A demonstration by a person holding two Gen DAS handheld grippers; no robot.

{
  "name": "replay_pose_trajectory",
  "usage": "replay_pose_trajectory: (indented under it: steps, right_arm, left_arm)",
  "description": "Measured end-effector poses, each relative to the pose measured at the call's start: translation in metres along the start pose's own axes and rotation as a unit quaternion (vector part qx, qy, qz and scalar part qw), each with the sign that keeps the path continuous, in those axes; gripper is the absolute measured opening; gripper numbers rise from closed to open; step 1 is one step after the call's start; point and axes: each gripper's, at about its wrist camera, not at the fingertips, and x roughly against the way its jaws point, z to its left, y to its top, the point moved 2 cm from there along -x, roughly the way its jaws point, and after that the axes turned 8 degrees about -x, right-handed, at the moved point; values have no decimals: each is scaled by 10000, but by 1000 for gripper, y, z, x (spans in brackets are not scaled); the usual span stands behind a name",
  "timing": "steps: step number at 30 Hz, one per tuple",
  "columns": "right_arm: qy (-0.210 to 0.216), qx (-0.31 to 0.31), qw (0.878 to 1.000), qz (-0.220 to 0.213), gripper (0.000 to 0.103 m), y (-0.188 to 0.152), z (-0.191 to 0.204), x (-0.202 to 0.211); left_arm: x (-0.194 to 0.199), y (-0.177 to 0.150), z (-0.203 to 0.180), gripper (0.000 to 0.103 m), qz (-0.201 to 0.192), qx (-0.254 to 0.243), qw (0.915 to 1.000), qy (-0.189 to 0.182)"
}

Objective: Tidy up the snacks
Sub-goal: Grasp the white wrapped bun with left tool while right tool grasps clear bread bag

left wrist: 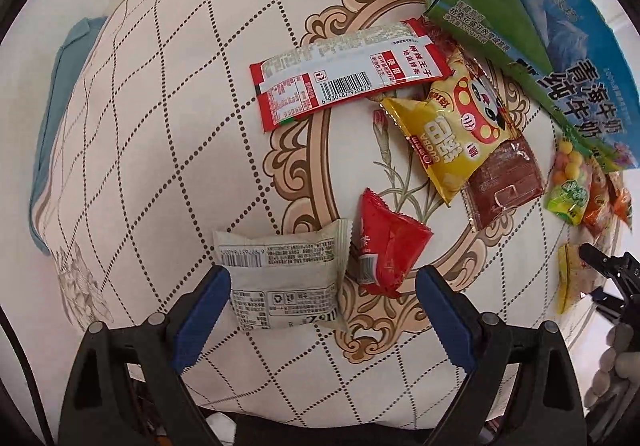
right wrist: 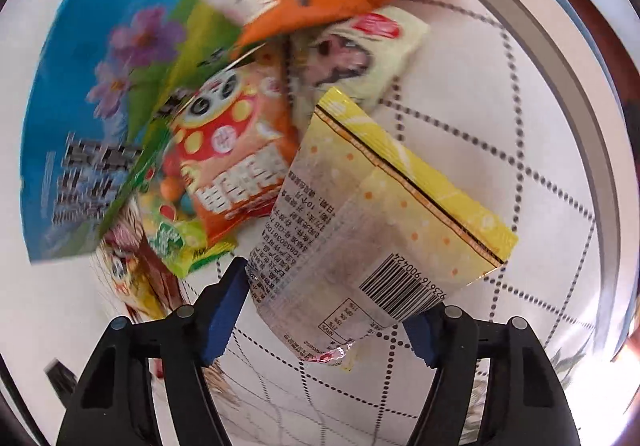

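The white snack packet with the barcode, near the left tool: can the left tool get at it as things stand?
Probably yes. The white packet lies flat on the patterned cloth just ahead of the open left tool, one finger already beside it. Only the red packet touches its edge; nothing covers it.

A home bedroom: snack packets (left wrist: 344,71) lie on a quilted floral bedspread (left wrist: 160,125) beside a blue pillow (left wrist: 56,93).

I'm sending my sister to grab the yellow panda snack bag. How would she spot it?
Start at the big blue-and-green milk carton on the patterned cream cloth. Just beside it lies the yellow panda snack bag, partly under the long red-and-white packet. It alone shows a red-and-white panda face.
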Motion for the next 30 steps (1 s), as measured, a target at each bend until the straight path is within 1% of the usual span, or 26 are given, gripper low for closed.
replay_pose_trajectory:
  steps: [1, 2, 3, 6, 7, 8, 9, 11, 12, 13, 14, 16, 18, 19, 20, 21, 22, 23, 24, 25, 26, 28, 29, 30]
  right_arm:
    - [-171, 497, 9986, 72, 71, -5, 11, -1]
    - [-376, 1068, 9934, 200, 71, -14, 23, -3]
    - [-568, 1571, 9855, 310, 70, -24, 33, -5]
    - [-1127, 2650, 9564, 492, 70, -53, 53, -12]
    - [-1196, 2785, 9516, 510, 70, -59, 57, -13]
    - [-1225, 2867, 9484, 581, 71, -63, 59, -15]
    - [-1239, 2934, 9453, 705, 71, -68, 61, -17]
    - [-1229, 2876, 9464, 803, 72, -73, 64, -19]
    - [-1237, 2883, 9461, 811, 75, -76, 66, -19]
    - [-1234, 2882, 9462, 806, 81, -79, 67, -19]
    - [-1214, 2850, 9476, 781, 82, -83, 70, -17]
    - [-1180, 2793, 9503, 711, 83, -88, 74, -15]
    - [-1138, 2763, 9521, 652, 84, -93, 77, -14]
    - [-1150, 2753, 9522, 650, 84, -95, 77, -15]
    - [-1164, 2720, 9531, 641, 84, -97, 77, -17]
    - [-1178, 2683, 9540, 632, 84, -97, 81, -24]
    - [-1193, 2646, 9550, 605, 84, -97, 81, -26]
    - [-1212, 2603, 9562, 567, 84, -94, 83, -30]
    - [-1232, 2533, 9581, 526, 84, -92, 82, -32]
    - [-1239, 2455, 9603, 470, 84, -91, 82, -34]
    - [-1230, 2403, 9621, 390, 84, -90, 81, -36]
    - [-1181, 2265, 9665, 256, 82, -87, 78, -36]
    - [-1119, 2215, 9684, 244, 79, -86, 77, -36]
    - [-1057, 2210, 9692, 235, 73, -86, 75, -34]
  left_arm:
    - [-3, 1, -1, 95, 32, -103, 9999, 103]
    - [-6, 0, 0, 95, 86, -157, 9997, 171]
    - [-10, -1, 2, 95, 152, -175, 9995, 209]
    - [-16, 0, 7, 95, 231, -314, 9991, 164]
    - [-16, -1, 5, 95, 212, -431, 9987, 144]
    - [-15, -3, 3, 95, 191, -635, 9978, 85]
    - [-14, -7, -2, 95, 202, -894, 9957, 114]
    - [-11, -17, -7, 95, 174, -1393, 9898, 248]
    - [-10, -21, -12, 95, 185, -1629, 9859, 331]
    - [-11, -26, -16, 95, 219, -1846, 9817, 412]
    - [-13, -31, -19, 95, 247, -2061, 9770, 492]
    - [-22, -40, -26, 95, 354, -2486, 9649, 772]
    - [-35, -44, -31, 95, 447, -2824, 9517, 1120]
    - [-42, -43, -33, 95, 472, -2954, 9462, 1236]
    - [-47, -39, -34, 95, 461, -2989, 9442, 1309]
    - [-52, -34, -33, 95, 468, -2935, 9454, 1336]
    - [-55, -28, -31, 93, 438, -2825, 9499, 1266]
    - [-56, -25, -30, 90, 362, -2666, 9566, 1120]
    - [-56, -19, -27, 78, 344, -2447, 9647, 907]
    - [-55, -13, -25, 64, 369, -2258, 9708, 722]
    - [-55, -10, -22, 61, 399, -2061, 9760, 574]
    - [-54, -5, -16, 60, 413, -1687, 9840, 405]
    - [-54, -4, -12, 60, 424, -1496, 9872, 349]
    - [-54, -4, -9, 60, 452, -1263, 9906, 268]
